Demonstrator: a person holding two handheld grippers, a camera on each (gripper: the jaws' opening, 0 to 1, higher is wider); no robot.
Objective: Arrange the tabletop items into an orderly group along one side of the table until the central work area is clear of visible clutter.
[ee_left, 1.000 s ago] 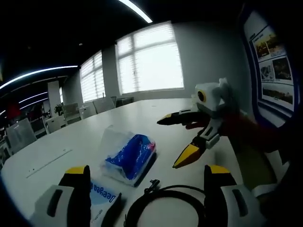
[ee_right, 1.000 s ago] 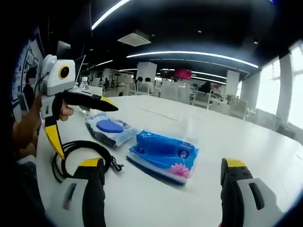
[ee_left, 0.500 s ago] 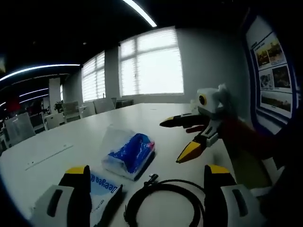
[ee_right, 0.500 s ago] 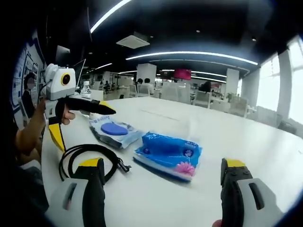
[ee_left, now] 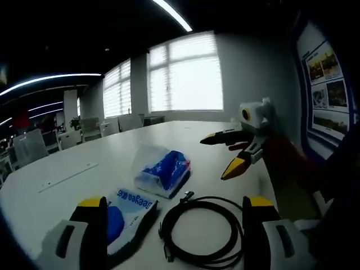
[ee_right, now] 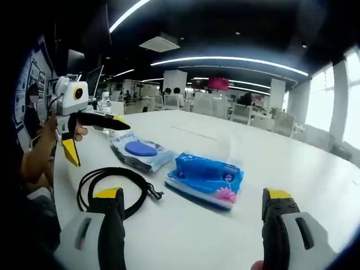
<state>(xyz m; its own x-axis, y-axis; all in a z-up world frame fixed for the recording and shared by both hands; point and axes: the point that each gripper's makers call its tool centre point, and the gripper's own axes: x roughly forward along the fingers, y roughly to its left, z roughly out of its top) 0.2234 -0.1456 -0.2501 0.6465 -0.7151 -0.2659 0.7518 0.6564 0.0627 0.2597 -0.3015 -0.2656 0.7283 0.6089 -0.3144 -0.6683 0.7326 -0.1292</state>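
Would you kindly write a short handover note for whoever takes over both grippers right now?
Left gripper: open, holding nothing, raised over the table.
Right gripper: open, holding nothing.
Things: black coiled cable, wipes pack with blue lid and blue tissue pack lie in a loose row mid-table.
Done: nothing grouped along an edge yet.
Left: move all three to one side.

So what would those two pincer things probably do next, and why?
Probably the right gripper eases forward onto the blue tissue pack lying straight ahead between its open jaws. The cable coil and wipes packet lie beside it, untouched, on the white table.
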